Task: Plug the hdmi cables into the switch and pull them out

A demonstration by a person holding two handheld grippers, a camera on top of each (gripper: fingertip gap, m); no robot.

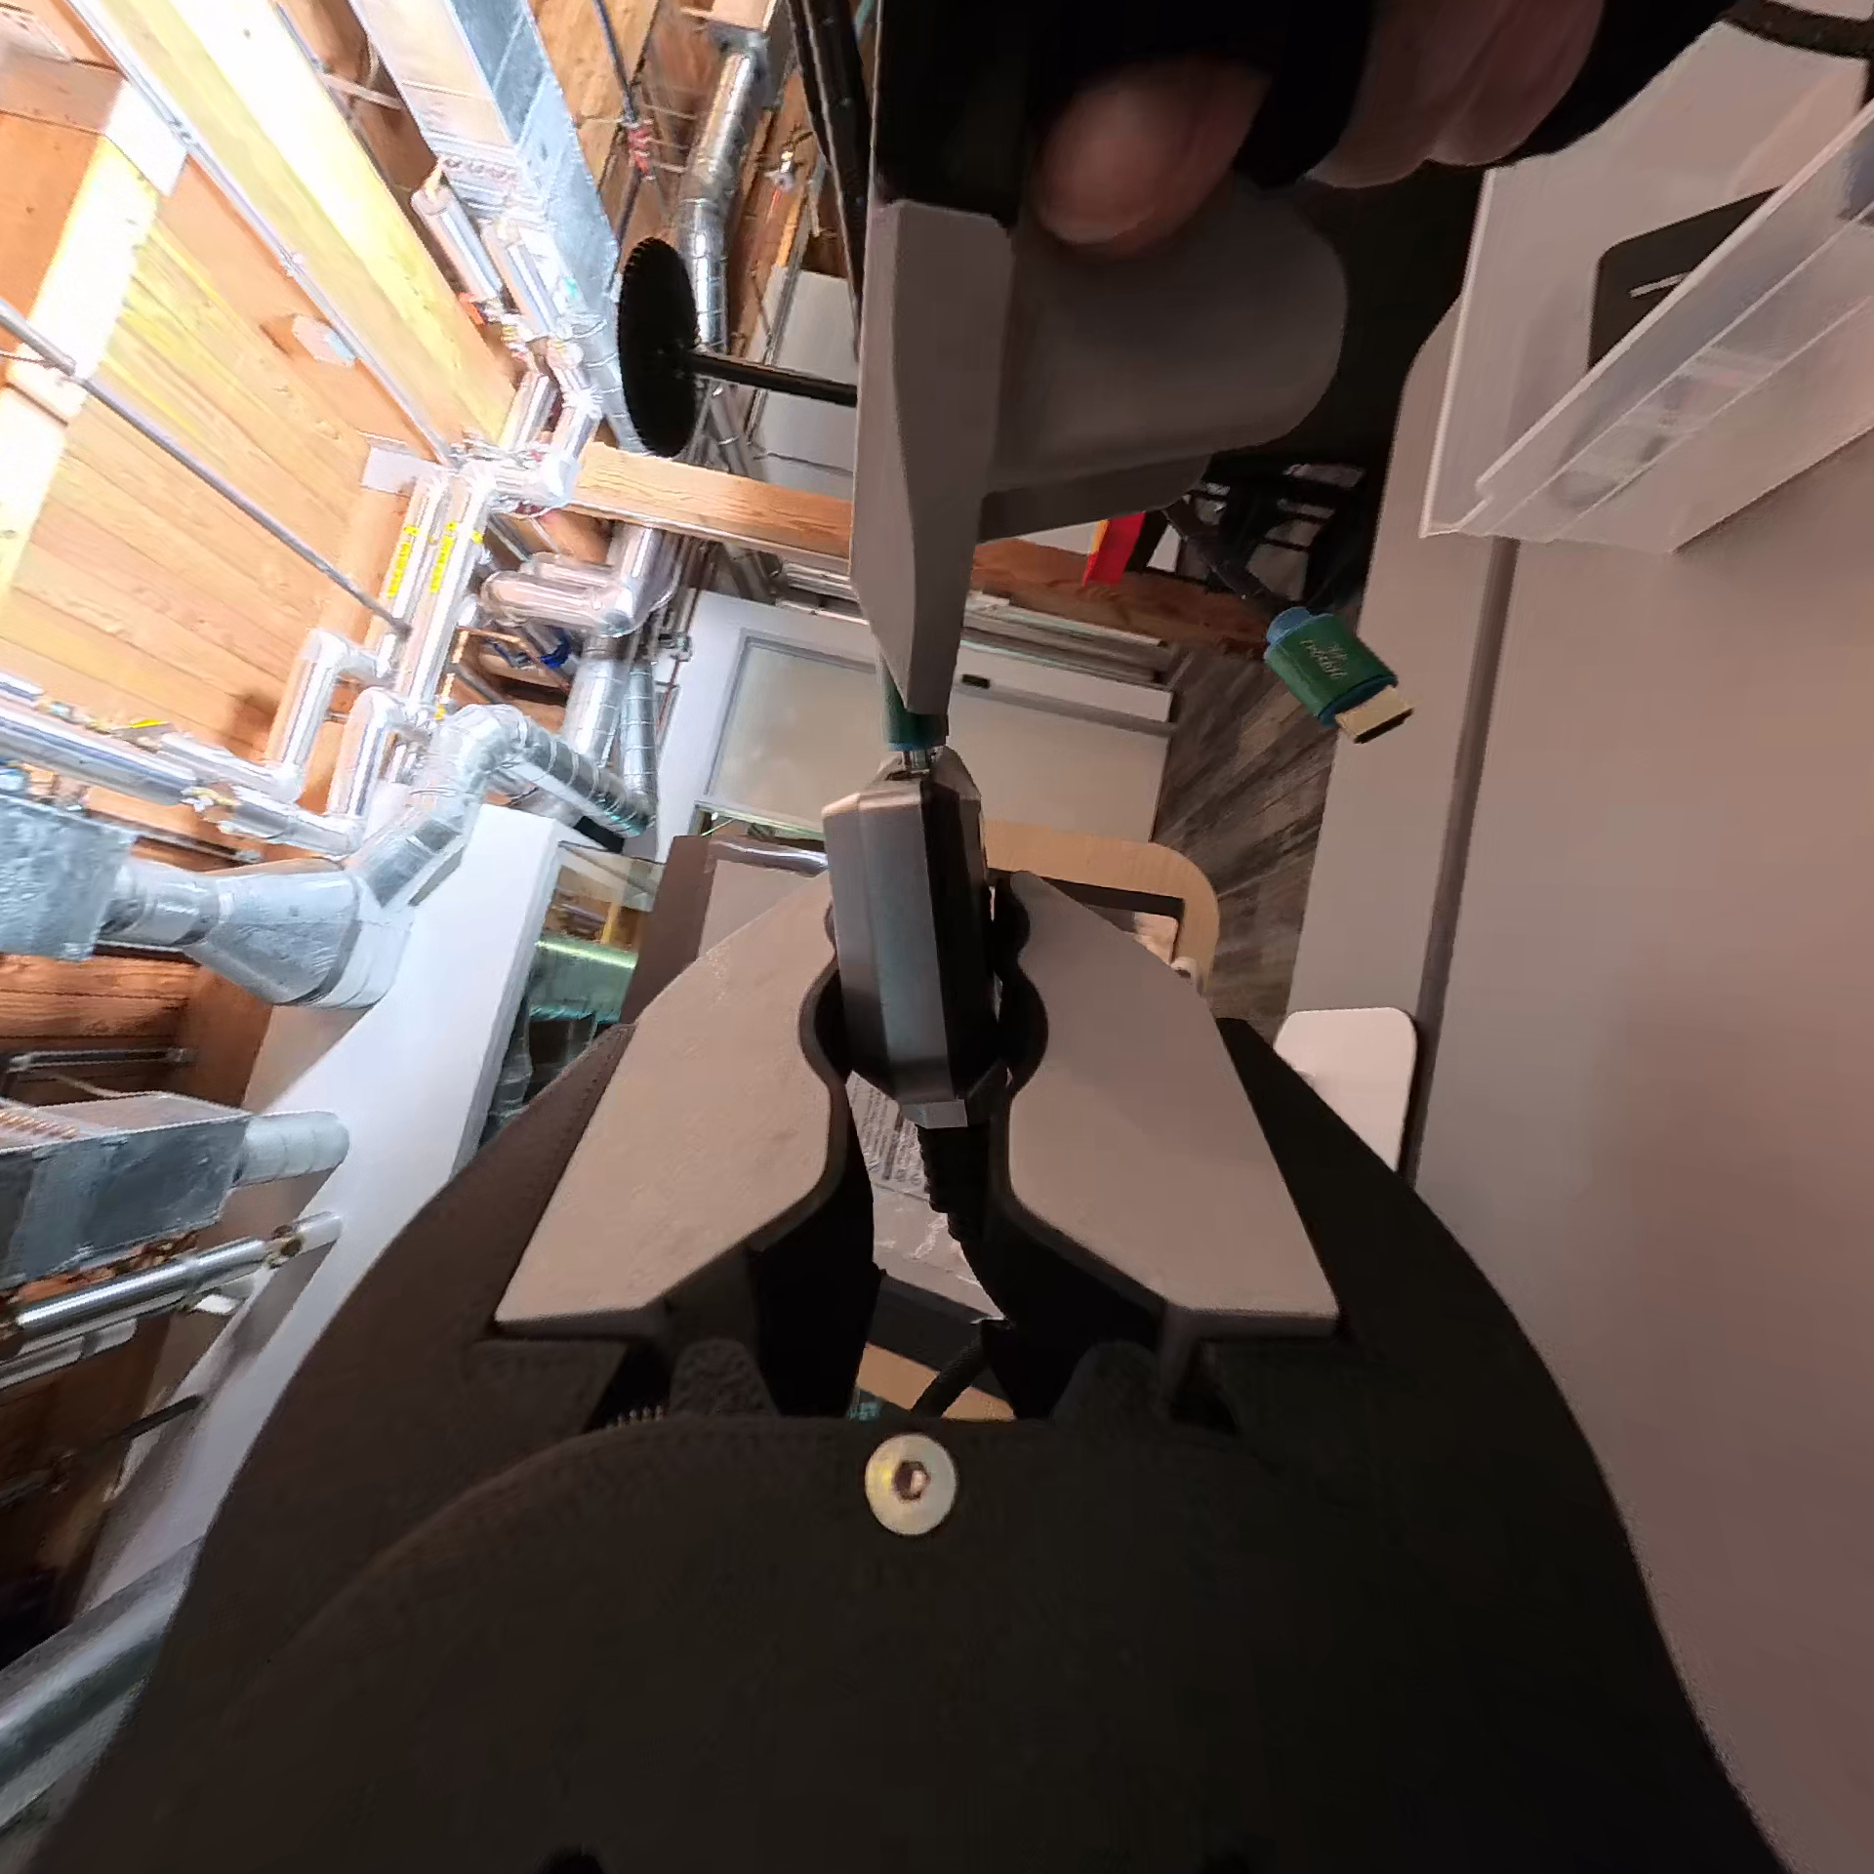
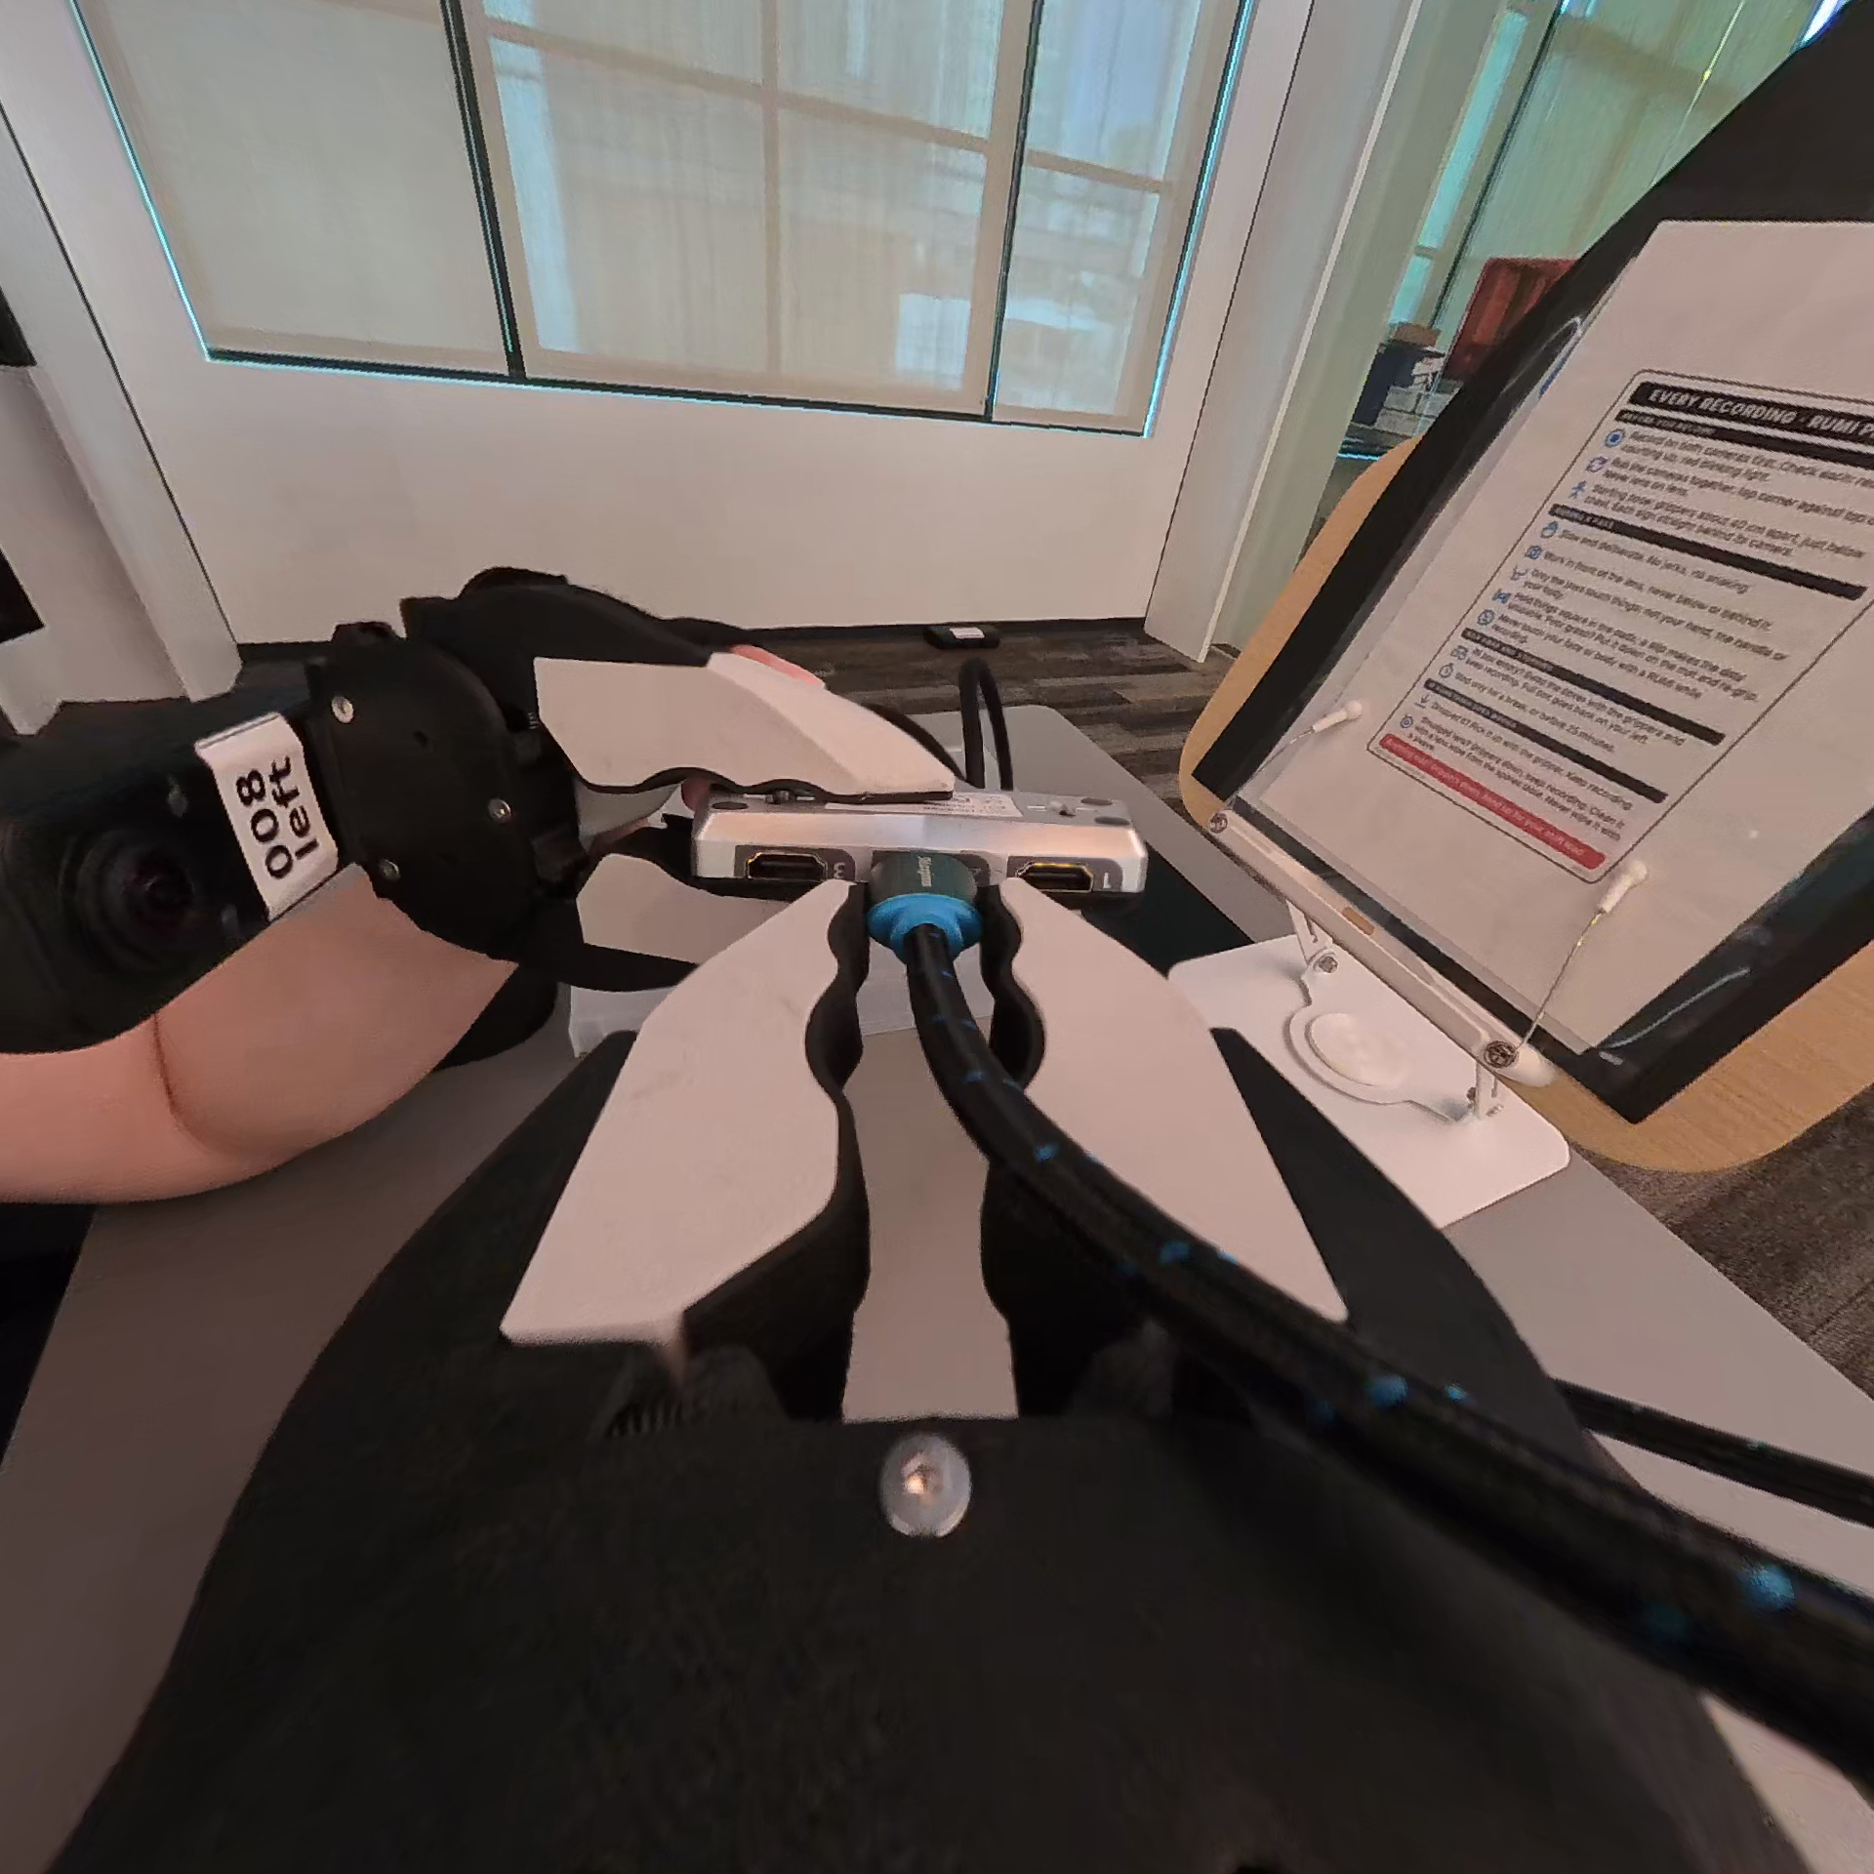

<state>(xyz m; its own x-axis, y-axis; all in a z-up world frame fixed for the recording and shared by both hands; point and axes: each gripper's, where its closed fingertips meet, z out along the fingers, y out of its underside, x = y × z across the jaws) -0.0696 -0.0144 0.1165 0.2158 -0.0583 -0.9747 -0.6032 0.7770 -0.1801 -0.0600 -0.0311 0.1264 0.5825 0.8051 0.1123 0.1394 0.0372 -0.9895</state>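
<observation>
My left gripper (image 1: 918,913) is shut on the silver HDMI switch (image 1: 892,943) and holds it above the grey table (image 2: 254,1318). In the right wrist view the switch (image 2: 1014,811) shows its port side, with the left gripper (image 2: 710,781) clamped on its left end. My right gripper (image 2: 923,897) is shut on a teal HDMI plug with a blue collar (image 2: 918,882), which sits in the middle port. The ports on either side (image 2: 786,867) are empty. Its black braided cable (image 2: 1014,1095) runs back over my right finger. In the left wrist view the right gripper (image 1: 918,700) comes from above.
A second teal HDMI plug (image 1: 1334,679) with a bare gold connector lies loose past the switch. A sign stand with a printed sheet (image 2: 1521,710) on a white base (image 2: 1420,1136) stands at the right. A clear plastic tray (image 1: 1673,355) is nearby.
</observation>
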